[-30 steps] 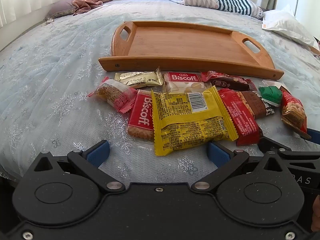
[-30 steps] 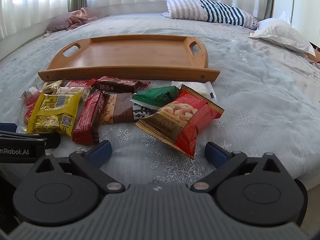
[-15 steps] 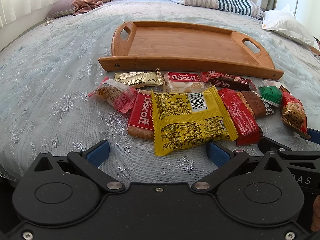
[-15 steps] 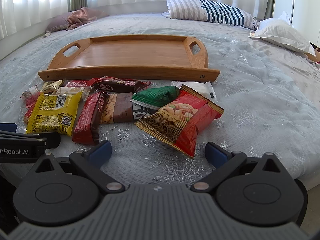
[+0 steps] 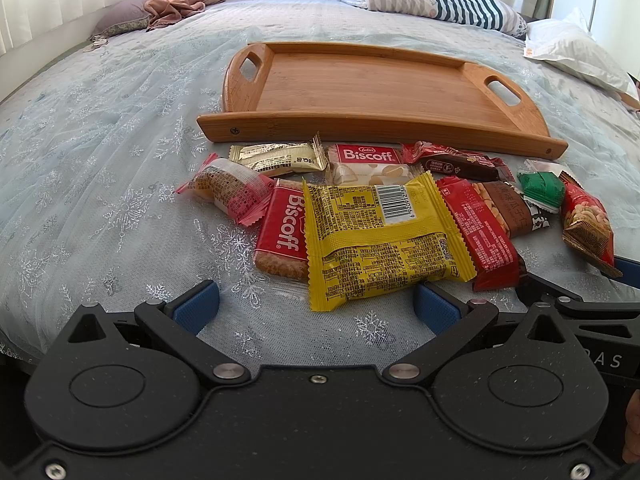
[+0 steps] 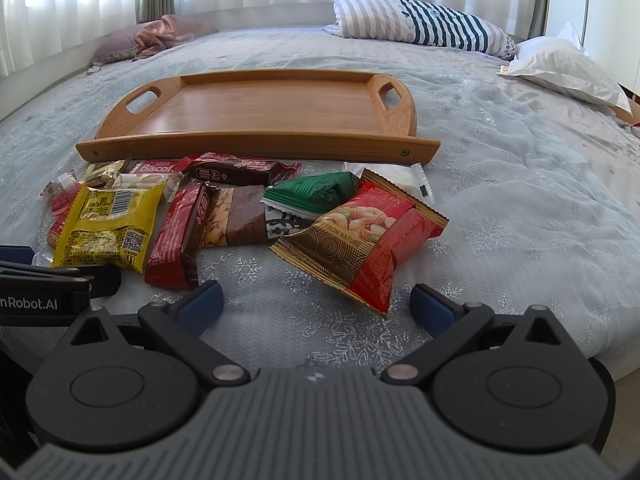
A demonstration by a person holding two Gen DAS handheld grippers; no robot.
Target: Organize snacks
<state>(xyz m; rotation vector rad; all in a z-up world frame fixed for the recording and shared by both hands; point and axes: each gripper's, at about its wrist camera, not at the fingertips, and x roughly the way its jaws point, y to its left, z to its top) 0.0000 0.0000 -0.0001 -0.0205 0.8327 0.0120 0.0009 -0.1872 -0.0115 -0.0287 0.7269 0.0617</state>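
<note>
My left gripper: jaws spread wide, holding nothing, low over the bedspread at the near edge of the bed.
My right gripper: jaws spread just as wide, also empty, beside the left one; each shows at the edge of the other's view.
Yellow pack: straight ahead of my left gripper, barcode side up, its near edge lying just past the fingertips, closer to the right finger.
Biscoff biscuit: ahead and slightly left of my left gripper, its right edge tucked under the yellow pack.
Pink pack: further left, touching the biscuit.
Gold pack: beyond those, just short of the tray.
Second Biscoff: behind the yellow pack, near the tray's front rail.
Red bar: ahead and left of my right gripper, right of the yellow pack.
Peanut bar: lying against the red bar's right side.
Dark bar: beyond it, close to the tray.
Green pack: ahead of my right gripper, resting partly on the peanut bar.
Nut bag: nearest my right gripper, straight ahead, one corner reaching between the fingers.
White pack: behind the nut bag, mostly hidden.
Tray: wooden, with nothing on it, beyond all the snacks.
Pillows: striped pillow and white pillow far ahead to my right.
</note>
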